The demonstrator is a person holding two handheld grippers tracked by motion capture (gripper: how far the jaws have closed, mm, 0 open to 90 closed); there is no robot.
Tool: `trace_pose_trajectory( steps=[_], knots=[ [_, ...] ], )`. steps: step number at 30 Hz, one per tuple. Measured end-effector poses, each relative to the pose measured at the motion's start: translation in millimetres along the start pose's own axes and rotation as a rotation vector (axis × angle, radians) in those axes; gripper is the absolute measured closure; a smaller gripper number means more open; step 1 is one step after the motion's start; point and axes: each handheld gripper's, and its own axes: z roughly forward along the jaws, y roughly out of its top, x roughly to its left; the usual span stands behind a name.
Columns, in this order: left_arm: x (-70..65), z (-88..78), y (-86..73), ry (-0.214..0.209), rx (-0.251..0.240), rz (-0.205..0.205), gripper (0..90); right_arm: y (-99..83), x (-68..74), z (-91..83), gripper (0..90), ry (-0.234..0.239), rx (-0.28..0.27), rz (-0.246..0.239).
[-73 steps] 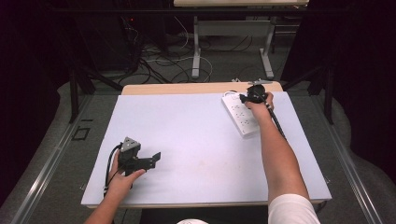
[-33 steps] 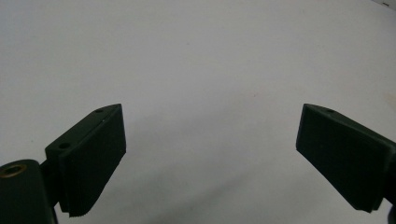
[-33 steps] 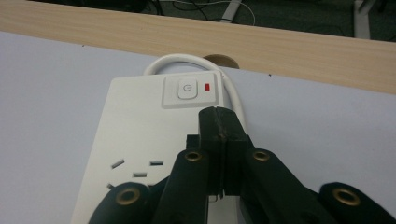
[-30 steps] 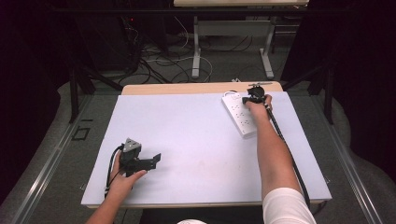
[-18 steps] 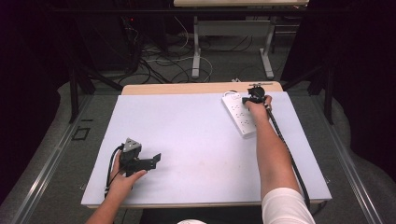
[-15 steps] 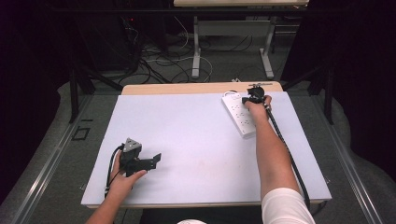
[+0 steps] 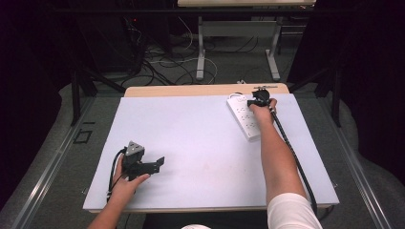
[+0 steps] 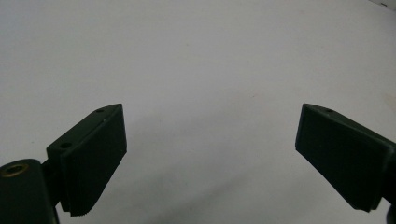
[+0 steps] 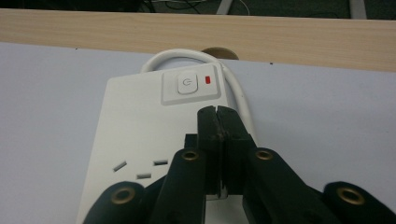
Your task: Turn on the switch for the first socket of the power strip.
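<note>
The power strip [image 9: 154, 135] lies flat at the desk's [image 7: 191, 143] far right corner, its cord looping off behind. A rigid, smooth plastic slab, fairly light; best pinched across its long edges. The right gripper [image 9: 218, 112], fingers pressed together, hovers just short of the strip's switch [image 9: 187, 85]. The left gripper [image 7: 155, 164] rests well away from the strip, fingers spread, holding nothing.

High view: room dark around edges, white counter [image 7: 200, 143] evenly lit from above, floor dim, picture soft and grainy. Left gripper view: fingers [image 8: 93, 158] slightly blurred, faint shadow beneath, surface bright, no glare. Right gripper view: sharp in middle, power strip [image 9: 144, 116] clear, red lamp glowing, near fingers [image 9: 219, 135] soft.
</note>
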Motion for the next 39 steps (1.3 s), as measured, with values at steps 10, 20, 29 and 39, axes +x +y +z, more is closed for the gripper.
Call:
trace_pose_trajectory(
  steps=[10,20,29,39],
  knots=[
    [-2.6,1.7,1.5,-0.002,-0.012,0.020,9.0,4.9,7.4,-9.6,86.8,0.019,-0.038,-0.015],
    [-4.3,2.0,3.1,-0.007,-0.017,0.015,9.1,11.6,8.4,-23.8,82.9,0.022,-0.048,-0.028],
    [-5.2,2.9,4.2,-0.009,-0.014,0.025,9.2,14.6,14.7,-33.8,78.8,0.058,-0.048,-0.051],
    [-5.7,3.4,5.4,-0.019,-0.002,0.041,9.3,18.0,26.7,-46.7,71.7,0.093,-0.060,-0.095]
  ],
)
